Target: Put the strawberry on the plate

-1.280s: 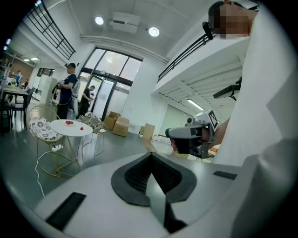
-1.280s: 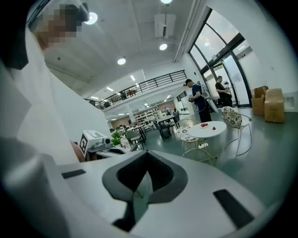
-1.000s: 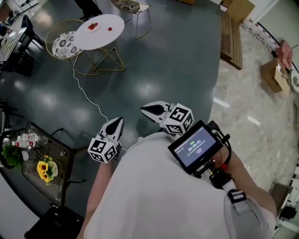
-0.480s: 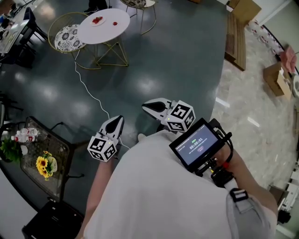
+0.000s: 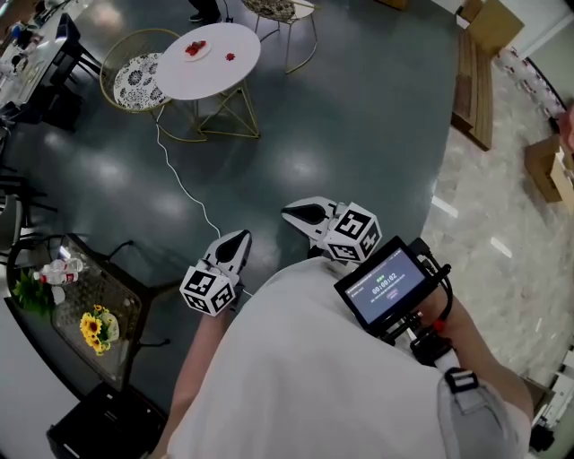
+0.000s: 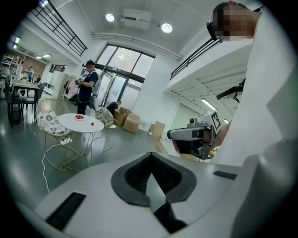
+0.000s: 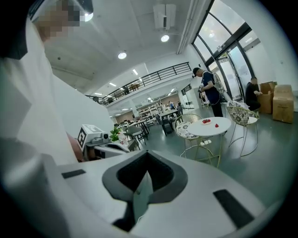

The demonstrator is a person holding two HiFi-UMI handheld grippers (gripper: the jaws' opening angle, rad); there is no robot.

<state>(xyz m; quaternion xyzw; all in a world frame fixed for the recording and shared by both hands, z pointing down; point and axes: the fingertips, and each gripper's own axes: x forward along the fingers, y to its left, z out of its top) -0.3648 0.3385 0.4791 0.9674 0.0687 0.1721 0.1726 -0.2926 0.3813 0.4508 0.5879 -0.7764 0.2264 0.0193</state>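
Note:
A white round table [image 5: 215,72] stands far ahead on the dark floor. On it lies a small plate [image 5: 195,48] with red strawberries, and a single strawberry [image 5: 230,56] lies loose to its right. The same table [image 6: 81,122] with its plate [image 6: 79,117] and the loose strawberry [image 6: 91,123] shows small in the left gripper view, and the strawberry [image 7: 216,125] beside the plate [image 7: 205,122] in the right gripper view. My left gripper [image 5: 239,240] and right gripper [image 5: 292,213] are held close to my body, both shut and empty, far short of the table.
Wire chairs with patterned cushions [image 5: 134,85] flank the table, and a white cable [image 5: 184,190] runs across the floor from it. A person [image 7: 208,93] stands behind the table. A glass side table with sunflowers [image 5: 94,327] is at my left; cardboard boxes [image 5: 489,22] at the right.
The table has shifted rightward and slightly lower in the head view as I walk toward it. Both grippers travel with me, jaws unchanged.

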